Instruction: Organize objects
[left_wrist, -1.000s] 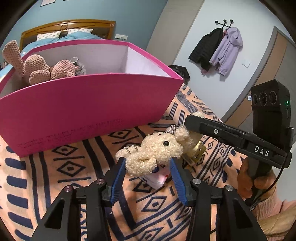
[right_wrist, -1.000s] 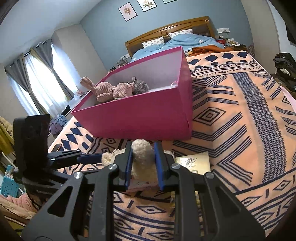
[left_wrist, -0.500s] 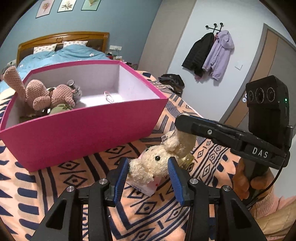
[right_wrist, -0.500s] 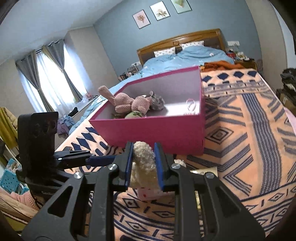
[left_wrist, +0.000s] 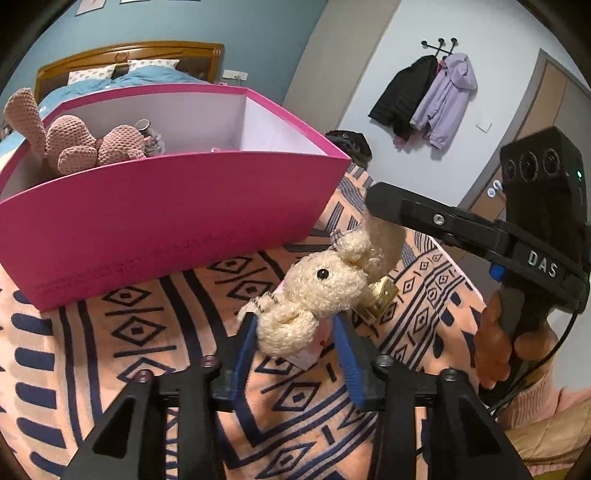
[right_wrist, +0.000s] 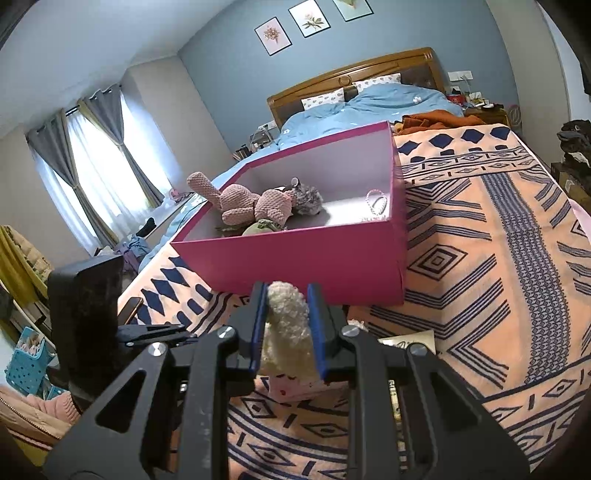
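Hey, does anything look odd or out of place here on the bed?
Yes: both grippers grip one cream plush toy. The right gripper pinches its ear; the left gripper has just been closing on its lower end, outside the pink box.

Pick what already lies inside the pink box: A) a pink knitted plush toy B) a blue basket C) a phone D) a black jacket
A: in the right wrist view the pink knitted plush toy lies inside the pink box, against its left wall.

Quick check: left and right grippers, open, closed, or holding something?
Left gripper: jaws have just been closing, now shut on the fluffy cream plush bunny.
Right gripper: shut on the same bunny's ear.
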